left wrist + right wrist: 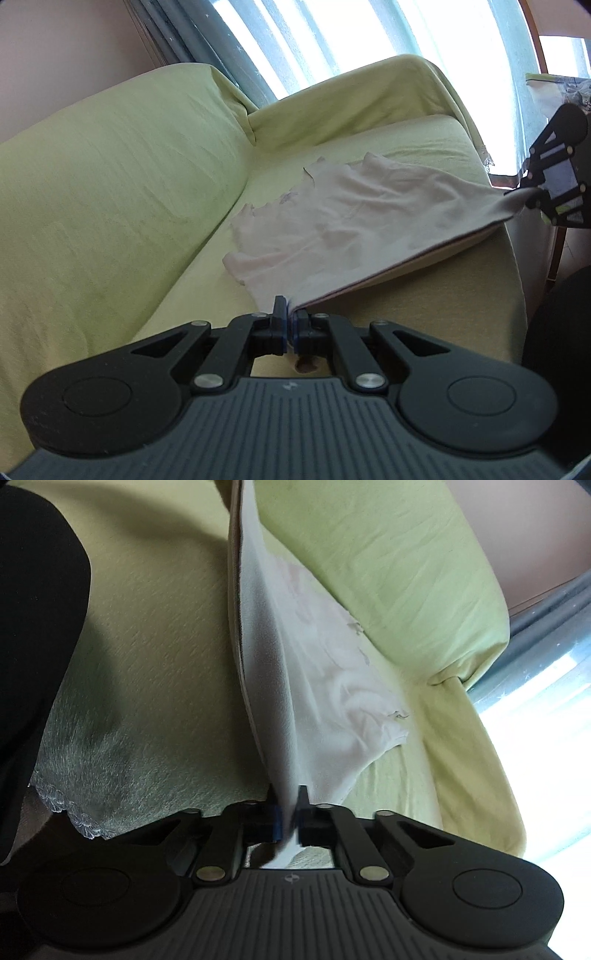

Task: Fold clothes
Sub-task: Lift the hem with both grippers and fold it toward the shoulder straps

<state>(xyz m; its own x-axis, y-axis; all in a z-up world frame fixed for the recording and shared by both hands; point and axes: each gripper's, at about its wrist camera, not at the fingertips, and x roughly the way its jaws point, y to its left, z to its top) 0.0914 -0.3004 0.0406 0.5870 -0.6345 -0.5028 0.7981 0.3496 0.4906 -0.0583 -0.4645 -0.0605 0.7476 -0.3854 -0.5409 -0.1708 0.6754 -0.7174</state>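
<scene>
A pale pink-white garment (351, 218) lies spread on the seat of a light green sofa (110, 177). Its near hem is pulled taut along the seat's front edge. My left gripper (290, 321) is shut on one corner of that hem. My right gripper (532, 192) shows at the far right of the left wrist view, shut on the other corner. In the right wrist view the right gripper (290, 805) pinches the garment (321, 672), which stretches away in a lifted fold. The garment's far end lies rumpled near the backrest.
The sofa backrest (388, 572) and an armrest (388, 85) bound the seat. Curtains and a bright window (332, 40) stand behind. A dark-clothed body part (33, 590) is close on the left of the right wrist view. A lace trim (74, 812) edges the sofa cover.
</scene>
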